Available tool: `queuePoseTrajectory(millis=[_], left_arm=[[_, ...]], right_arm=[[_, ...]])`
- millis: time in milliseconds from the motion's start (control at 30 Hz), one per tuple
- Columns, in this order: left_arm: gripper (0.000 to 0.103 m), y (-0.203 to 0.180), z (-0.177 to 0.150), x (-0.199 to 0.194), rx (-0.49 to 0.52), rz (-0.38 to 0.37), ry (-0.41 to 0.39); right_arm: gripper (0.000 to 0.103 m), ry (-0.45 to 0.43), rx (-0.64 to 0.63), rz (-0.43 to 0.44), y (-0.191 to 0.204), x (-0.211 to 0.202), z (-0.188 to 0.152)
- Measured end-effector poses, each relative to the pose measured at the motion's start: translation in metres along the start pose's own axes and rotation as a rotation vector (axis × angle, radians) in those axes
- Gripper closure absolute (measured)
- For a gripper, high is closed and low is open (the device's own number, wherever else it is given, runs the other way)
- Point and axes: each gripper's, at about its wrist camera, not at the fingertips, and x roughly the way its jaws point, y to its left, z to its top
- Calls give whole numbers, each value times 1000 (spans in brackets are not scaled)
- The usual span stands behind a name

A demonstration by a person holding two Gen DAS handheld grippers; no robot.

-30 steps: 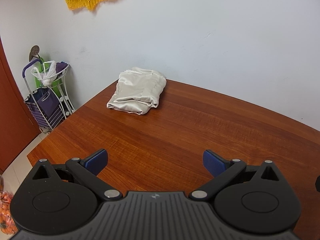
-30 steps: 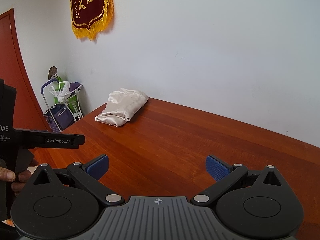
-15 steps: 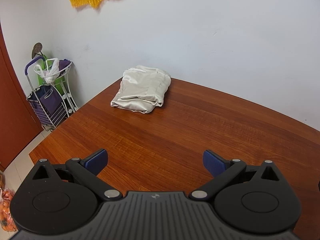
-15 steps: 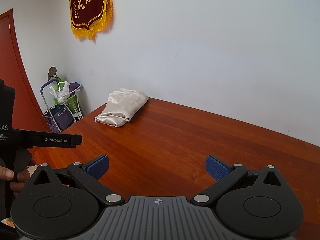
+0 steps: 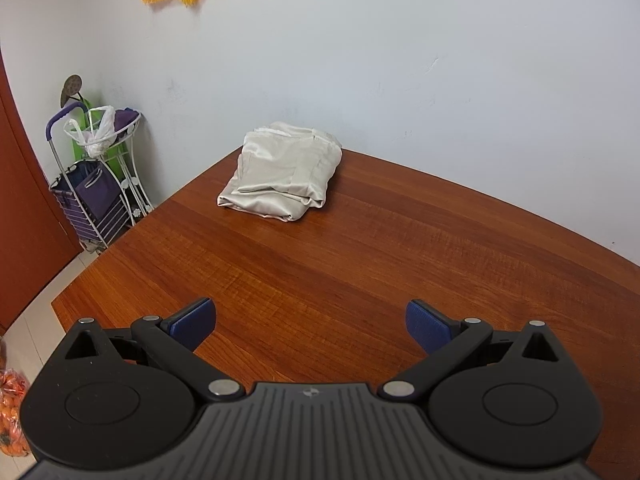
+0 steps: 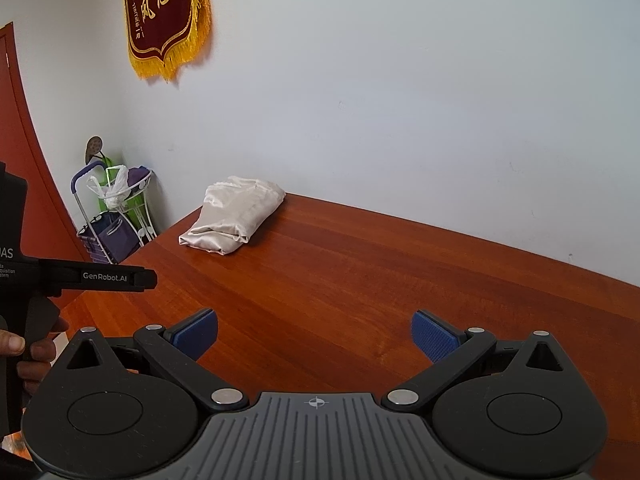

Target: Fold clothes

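A cream satin garment lies folded in a neat bundle at the far left corner of the wooden table; it also shows in the right wrist view. My left gripper is open and empty, held above the near part of the table, well short of the garment. My right gripper is open and empty, also over the near part of the table. The left gripper's body shows at the left edge of the right wrist view, held in a hand.
A purple shopping trolley and a white wire stand with bags are on the floor beyond the table's left edge. A white wall runs behind the table, with a red fringed banner. An orange door is at left.
The left gripper view has swung slightly left, so the folded garment sits more to the centre of it. The right gripper has barely moved. Both stay open.
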Motion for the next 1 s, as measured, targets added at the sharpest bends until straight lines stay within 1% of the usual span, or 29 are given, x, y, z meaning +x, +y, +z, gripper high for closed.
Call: queuePoseTrajectory(millis=[733, 867, 1000], left_arm=[[0, 5, 3, 7, -2, 12, -3], [0, 13, 7, 18, -4, -10, -15], [0, 26, 17, 41, -22, -44, -43]], right_arm=[[0, -3, 15, -12, -7, 0, -2], [0, -6, 24, -32, -11, 0, -1], [0, -19, 45, -79, -25, -2, -1]])
